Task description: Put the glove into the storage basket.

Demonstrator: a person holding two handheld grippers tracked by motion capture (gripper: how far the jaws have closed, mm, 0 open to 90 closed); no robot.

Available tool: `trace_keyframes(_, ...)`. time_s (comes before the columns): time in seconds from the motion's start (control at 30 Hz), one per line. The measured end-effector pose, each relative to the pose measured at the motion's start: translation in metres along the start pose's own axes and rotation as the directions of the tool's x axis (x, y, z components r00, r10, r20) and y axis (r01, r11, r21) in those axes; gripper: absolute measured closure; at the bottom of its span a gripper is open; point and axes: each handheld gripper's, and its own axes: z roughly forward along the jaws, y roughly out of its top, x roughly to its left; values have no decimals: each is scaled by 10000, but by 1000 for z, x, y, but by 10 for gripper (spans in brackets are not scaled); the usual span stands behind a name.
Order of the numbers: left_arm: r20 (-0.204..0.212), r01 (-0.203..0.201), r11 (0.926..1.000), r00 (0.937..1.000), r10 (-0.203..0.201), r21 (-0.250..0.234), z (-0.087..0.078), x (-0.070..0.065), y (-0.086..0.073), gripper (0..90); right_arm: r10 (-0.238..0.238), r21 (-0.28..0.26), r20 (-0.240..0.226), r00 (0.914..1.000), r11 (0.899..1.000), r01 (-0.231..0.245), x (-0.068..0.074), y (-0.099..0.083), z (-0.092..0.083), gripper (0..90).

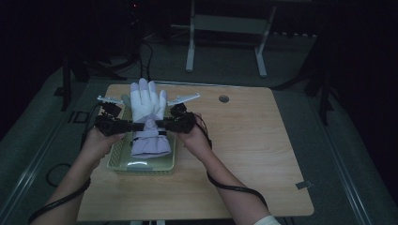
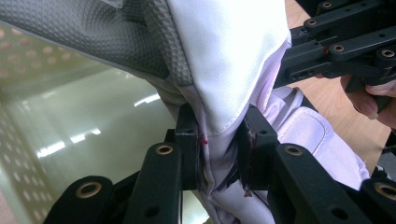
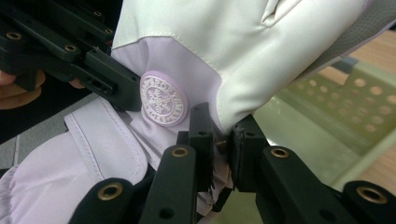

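A padded white and pale lilac winter glove [image 1: 149, 122] hangs between the 2 grippers, over a shallow pale green perforated plastic basket [image 1: 123, 161] that sits on the light wooden counter [image 1: 244, 140]. Glove's digits point away from the person, cuff toward them.

Left gripper [image 1: 139, 126] comes in from the glove's left edge at wrist level. In the left gripper view its fingers [image 2: 187, 140] are clamped on a bunched fold of the fabric [image 2: 219, 116]: white satin panel and lilac cloth pinched between the 2 black pads, fabric spilling out above and below the grip. Grey textured palm material sits up and to the left of the pinch; the basket's glossy floor [image 2: 93, 126] lies behind.

Right gripper [image 1: 159, 123] meets the glove's right edge at about the same level, opp. the left one. In the right gripper view its fingers [image 3: 201, 135] are closed on a fold of the glove [image 3: 224, 70] too, at the seam where white panel meets lilac cloth. A round lilac embossed snowflake badge [image 3: 164, 98] sits just beside the left pad, touching or nearly so. The lilac wrist strap [image 3: 109, 140] runs down to the left of the grip, and the basket's perforated wall [image 3: 355, 93] shows to the right.

Both grips are at the wrist section, approx. mid-length, so the digits stand beyond the fingers and the cuff hangs on the near side, low over the basket; contact w/ it can't be told.
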Motion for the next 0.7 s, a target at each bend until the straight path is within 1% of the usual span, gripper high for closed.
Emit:
trace_keyframes(0.1, 62, 147, 9998, 9999, -148, 99, 6, 10, -6, 728, 49, 147, 88, 9999, 9999, -50, 1, -3, 10, 808)
trace_keyframes(0.2, -107, 196, 9995, 9998, -194, 245, 17, 11, -13, 728, 182, 365, 228, 9996, 9992, -190, -2, -13, 18, 809)
trace_keyframes(0.23, -107, 196, 9995, 9998, -194, 245, 17, 11, -13, 728, 182, 365, 228, 9996, 9992, -190, -2, -13, 18, 809)
trace_keyframes(0.27, -165, 286, 9988, 9995, -280, 406, 27, 12, -18, 728, 198, 457, 263, 9995, 9987, -210, -3, -15, 20, 809)
trace_keyframes(0.3, -164, 340, 9983, 9993, -332, 465, 31, 13, -20, 728, 331, 721, 327, 9989, 9968, -354, -7, -22, 25, 809)
trace_keyframes(0.37, -130, 448, 9971, 9989, -441, 618, 37, 15, -23, 728, 314, 883, 447, 9985, 9955, -353, -8, -27, 29, 809)
trace_keyframes(0.43, -177, 415, 9961, 9990, -402, 773, 42, 14, -26, 728, 349, 1043, 500, 9981, 9937, -399, -9, -33, 31, 809)
trace_keyframes(0.5, -287, 292, 9955, 9992, -267, 898, 47, 13, -30, 726, 442, 1215, 528, 9976, 9913, -503, -11, -38, 34, 809)
trace_keyframes(0.63, -308, 436, 9944, 9987, -408, 962, 54, 16, -36, 724, 446, 1530, 684, 9967, 9867, -547, -11, -43, 38, 808)
trace_keyframes(0.7, -470, 438, 9924, 9981, -386, 1153, 57, 16, -38, 723, 394, 1728, 816, 9959, 9835, -531, -10, -45, 42, 808)
